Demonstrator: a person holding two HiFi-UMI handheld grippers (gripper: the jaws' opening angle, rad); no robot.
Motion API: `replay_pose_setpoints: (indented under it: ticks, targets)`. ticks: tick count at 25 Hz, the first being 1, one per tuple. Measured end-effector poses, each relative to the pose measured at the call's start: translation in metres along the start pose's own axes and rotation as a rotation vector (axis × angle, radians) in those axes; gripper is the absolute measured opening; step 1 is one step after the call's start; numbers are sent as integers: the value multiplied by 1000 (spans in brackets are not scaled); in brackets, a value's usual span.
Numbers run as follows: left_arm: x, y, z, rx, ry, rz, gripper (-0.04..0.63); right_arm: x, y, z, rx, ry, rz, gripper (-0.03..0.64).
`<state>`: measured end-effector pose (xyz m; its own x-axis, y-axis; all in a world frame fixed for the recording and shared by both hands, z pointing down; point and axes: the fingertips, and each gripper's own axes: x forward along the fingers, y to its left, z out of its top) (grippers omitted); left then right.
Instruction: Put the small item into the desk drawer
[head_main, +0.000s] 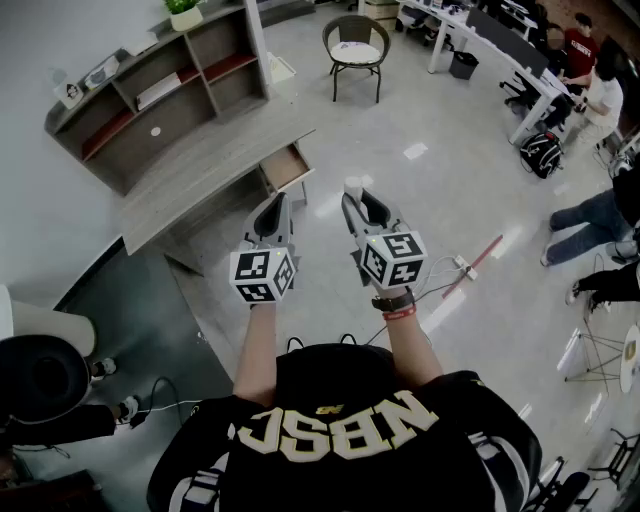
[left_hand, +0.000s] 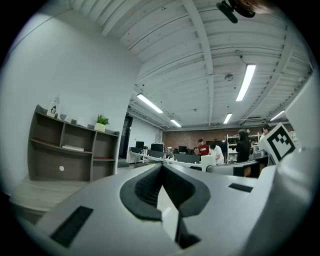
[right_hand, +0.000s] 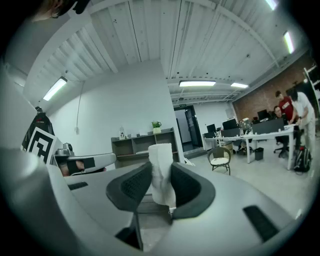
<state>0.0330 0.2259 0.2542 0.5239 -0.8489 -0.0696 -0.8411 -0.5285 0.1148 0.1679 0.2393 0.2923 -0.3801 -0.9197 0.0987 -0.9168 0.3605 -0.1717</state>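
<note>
A person holds both grippers up side by side over the floor. My right gripper (head_main: 356, 202) (right_hand: 161, 186) is shut on a small white, crumpled, roll-like item (head_main: 353, 186) (right_hand: 160, 156), which sticks up above the dark pads. My left gripper (head_main: 272, 214) (left_hand: 162, 172) is shut and has nothing in it. The grey wooden desk (head_main: 200, 175) lies ahead and to the left. Its drawer (head_main: 285, 167) is pulled open at the near right end, just beyond the left gripper's tips.
A grey shelf unit (head_main: 160, 80) (right_hand: 145, 142) (left_hand: 70, 150) stands behind the desk. A wicker chair (head_main: 356, 45) (right_hand: 220, 160) stands farther off. People sit and stand at long white tables (head_main: 500, 60) on the right. A red stick (head_main: 480, 262) and cables lie on the floor.
</note>
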Motion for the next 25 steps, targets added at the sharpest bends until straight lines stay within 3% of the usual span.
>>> replay_pose_setpoints:
  ticks: [11, 17, 25]
  targets:
    - [6, -38, -8, -2, 1, 19, 14, -29, -31, 3, -23, -5, 6, 129]
    - [1, -52, -30, -16, 42, 57, 14, -40, -42, -10, -12, 12, 33, 129]
    - [-3, -48, -39, -12, 58, 93, 14, -25, -33, -28, -15, 54, 124, 129]
